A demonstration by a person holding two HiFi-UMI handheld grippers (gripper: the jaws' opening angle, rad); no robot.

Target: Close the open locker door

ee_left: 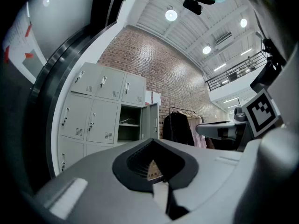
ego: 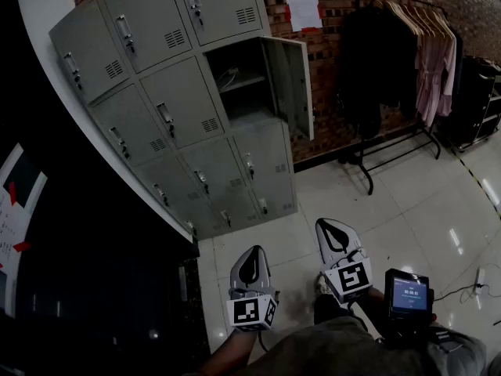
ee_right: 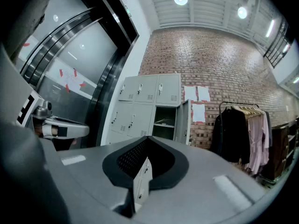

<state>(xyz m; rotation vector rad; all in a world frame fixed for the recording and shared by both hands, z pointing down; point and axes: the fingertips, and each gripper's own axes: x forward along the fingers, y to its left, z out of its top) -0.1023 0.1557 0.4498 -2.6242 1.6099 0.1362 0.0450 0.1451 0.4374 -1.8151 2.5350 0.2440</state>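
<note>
A bank of grey lockers stands against the brick wall. One middle compartment in its right column is open, with its door swung out to the right. Both grippers hang low over the tiled floor, well short of the lockers. My left gripper is shut and holds nothing. My right gripper, beside it, is shut and empty too. The left gripper view has the open door far ahead above the closed jaws. The right gripper view also finds the door beyond its closed tips.
A clothes rack with dark coats and pink garments stands right of the lockers. A black cart sits at the far right. A dark glass wall runs along the left. A small lit screen is mounted by my right hand; a cable lies on the floor.
</note>
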